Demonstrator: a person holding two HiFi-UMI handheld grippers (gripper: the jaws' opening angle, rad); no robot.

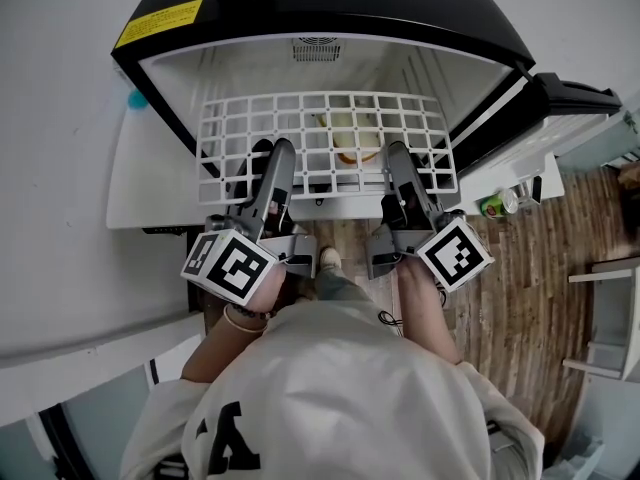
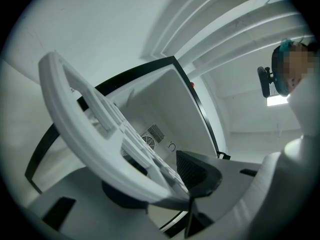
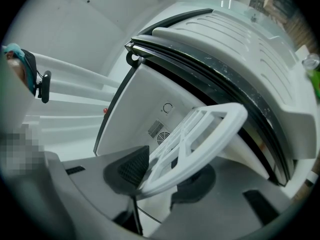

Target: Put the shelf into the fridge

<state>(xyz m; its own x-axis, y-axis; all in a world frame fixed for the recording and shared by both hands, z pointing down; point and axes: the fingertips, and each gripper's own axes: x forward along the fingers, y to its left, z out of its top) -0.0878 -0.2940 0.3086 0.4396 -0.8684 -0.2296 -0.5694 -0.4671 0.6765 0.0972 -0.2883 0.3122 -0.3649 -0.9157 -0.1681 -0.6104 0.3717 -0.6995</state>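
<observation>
A white grid shelf [image 1: 325, 133] lies level at the mouth of the open black mini fridge [image 1: 200, 43], its far edge just inside the white cavity. Both grippers hold its near rim. My left gripper [image 1: 268, 173] is shut on the rim left of centre, and my right gripper [image 1: 408, 176] is shut on it right of centre. In the left gripper view the shelf [image 2: 75, 126] runs slantwise out of the left gripper [image 2: 162, 184], with the fridge back wall and fan vent [image 2: 150, 140] beyond. In the right gripper view the shelf [image 3: 200, 144] sits clamped in the right gripper [image 3: 162, 179].
The fridge door [image 1: 545, 118] stands open at the right, with a green can [image 1: 492, 206] in its rack. Something pale yellow [image 1: 345, 133] lies inside under the shelf. A wooden floor [image 1: 520, 288] and white furniture [image 1: 610, 318] are at the right. The person's shoe [image 1: 328, 260] is below the fridge.
</observation>
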